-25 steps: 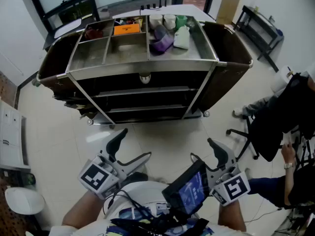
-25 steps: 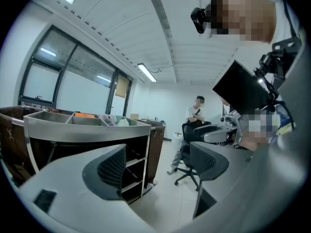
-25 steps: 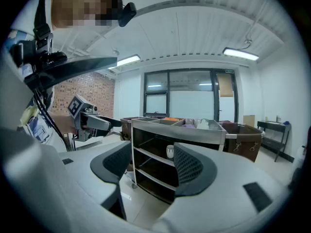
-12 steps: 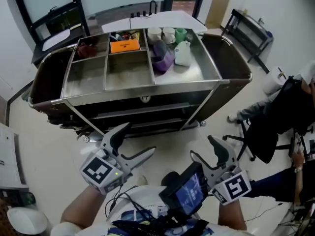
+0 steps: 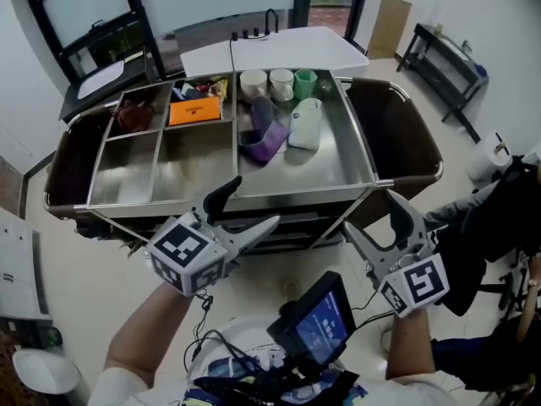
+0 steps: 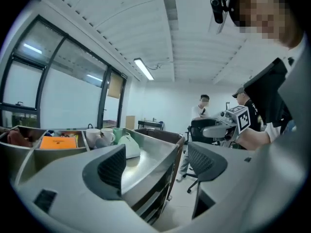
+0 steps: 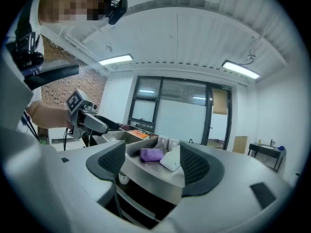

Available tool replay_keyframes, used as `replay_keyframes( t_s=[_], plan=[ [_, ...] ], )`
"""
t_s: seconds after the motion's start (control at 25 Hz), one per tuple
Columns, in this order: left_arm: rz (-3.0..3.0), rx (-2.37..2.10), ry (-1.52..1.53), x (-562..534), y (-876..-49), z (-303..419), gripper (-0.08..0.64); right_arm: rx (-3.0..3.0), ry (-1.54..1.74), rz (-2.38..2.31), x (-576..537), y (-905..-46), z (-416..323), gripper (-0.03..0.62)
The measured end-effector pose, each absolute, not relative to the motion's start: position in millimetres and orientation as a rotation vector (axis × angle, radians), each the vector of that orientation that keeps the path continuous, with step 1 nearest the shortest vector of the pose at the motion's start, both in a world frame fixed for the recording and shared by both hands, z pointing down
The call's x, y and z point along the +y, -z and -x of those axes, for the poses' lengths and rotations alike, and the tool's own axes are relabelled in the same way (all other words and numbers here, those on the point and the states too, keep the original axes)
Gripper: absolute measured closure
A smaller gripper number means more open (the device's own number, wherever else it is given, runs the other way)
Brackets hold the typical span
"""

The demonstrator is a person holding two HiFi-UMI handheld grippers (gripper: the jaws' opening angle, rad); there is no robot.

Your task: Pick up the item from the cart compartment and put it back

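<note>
The steel cart (image 5: 355, 163) stands right in front of me. Its large right compartment holds a purple item (image 5: 264, 142), a pale pouch (image 5: 304, 123) and cups (image 5: 254, 81) at the back. An orange packet (image 5: 195, 112) and a dark red item (image 5: 133, 115) lie in the small left compartments. My left gripper (image 5: 245, 211) hovers at the cart's front edge; its jaws have just been closing a little, still wide apart with nothing between them. My right gripper (image 5: 376, 222) is open and empty by the front right corner. The right gripper view shows the purple item (image 7: 151, 154) and pouch (image 7: 170, 160) ahead.
A white table (image 5: 270, 47) stands behind the cart, black shelving (image 5: 84, 24) at the back left and a black bench (image 5: 444, 62) at the right. A seated person (image 5: 499, 218) is close on the right. A small screen (image 5: 321, 324) hangs at my chest.
Both grippers have moved forward to the cart's front edge. The cart now fills more of the head view and sits nearer.
</note>
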State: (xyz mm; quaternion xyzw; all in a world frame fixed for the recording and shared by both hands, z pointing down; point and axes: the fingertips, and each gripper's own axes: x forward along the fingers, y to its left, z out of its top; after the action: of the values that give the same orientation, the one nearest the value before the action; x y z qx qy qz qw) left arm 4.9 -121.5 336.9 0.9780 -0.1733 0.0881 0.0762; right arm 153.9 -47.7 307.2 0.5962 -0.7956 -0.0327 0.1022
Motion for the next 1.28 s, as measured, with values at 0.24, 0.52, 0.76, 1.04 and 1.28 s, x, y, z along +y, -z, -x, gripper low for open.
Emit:
replay_keyframes(
  t_s=[0.24,0.52,0.76,1.04,1.28],
  plan=[
    [-2.871,-0.466,-0.463,-193,-358,-117,0.14,-2.441,0.051,-1.678,-96,-315,-220,0.215],
    [-2.737,-0.594,-0.746,-277,-409,-202,0.113,-2.543,0.006,-1.611,-128,-328,-269,0.216],
    [-2.604,-0.68,-0.986,-328,-462,-246,0.11,-2.609,-0.043,-1.569,-144,-337,-287,0.216],
    [-2.483,-0.675,-1.286,-341,-524,-251,0.139,-2.647,-0.042,-1.573,-151,-334,-308,0.216],
    [-2.521,-0.718,-1.28,-351,-510,-248,0.387,-2.674,-0.076,-1.575,-150,-336,-317,0.216]
  ],
)
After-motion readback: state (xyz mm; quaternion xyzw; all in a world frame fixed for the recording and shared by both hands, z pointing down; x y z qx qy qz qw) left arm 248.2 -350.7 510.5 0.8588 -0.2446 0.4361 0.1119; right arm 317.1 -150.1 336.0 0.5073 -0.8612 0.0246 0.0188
